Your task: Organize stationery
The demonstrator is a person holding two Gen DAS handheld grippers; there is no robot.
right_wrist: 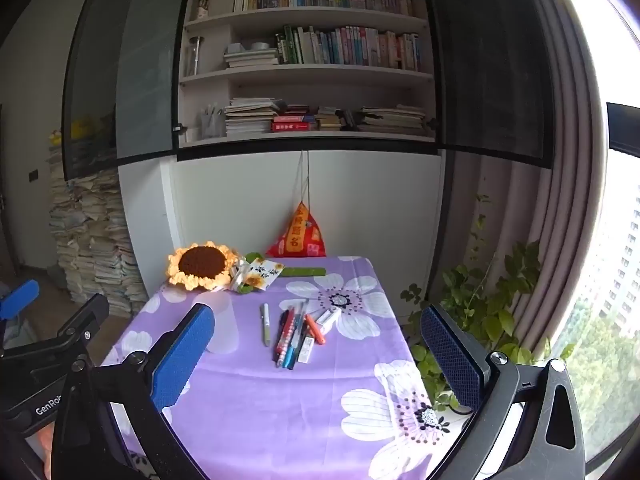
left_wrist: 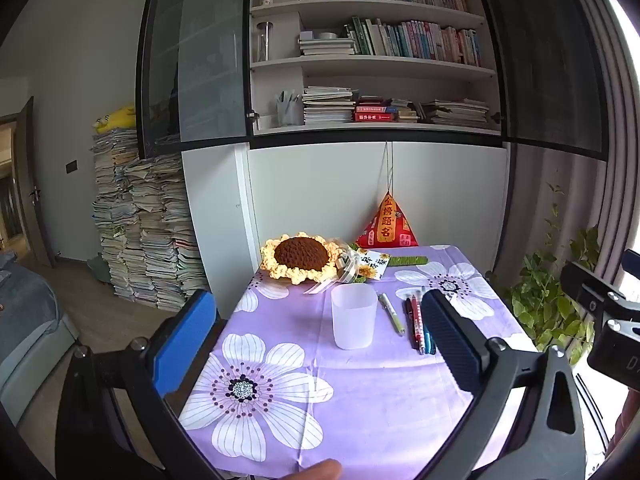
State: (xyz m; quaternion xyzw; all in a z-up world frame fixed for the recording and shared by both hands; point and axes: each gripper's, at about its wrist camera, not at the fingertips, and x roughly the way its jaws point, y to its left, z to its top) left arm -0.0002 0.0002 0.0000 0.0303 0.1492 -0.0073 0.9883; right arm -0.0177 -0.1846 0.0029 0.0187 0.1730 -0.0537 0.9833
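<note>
I see both claws spread full wide, nothing in either: left gripper (left_wrist: 320, 344), right gripper (right_wrist: 316, 354), both above the near part of the purple floral tablecloth (right_wrist: 256, 408). Translucent cup (left_wrist: 354, 316) upright mid-table. Green-white pen (right_wrist: 265, 324) lies alone just right of the cup, long axis near-to-far. Pen bunch (right_wrist: 294, 336) further right, mostly same near-far run, orange one (right_wrist: 315, 329) slanted. Crochet sunflower (right_wrist: 202, 265) far left.

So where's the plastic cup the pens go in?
In the left wrist view, the translucent cup stands mid-table on the purple cloth, between the crocheted sunflower behind and the pens on its right.
</note>
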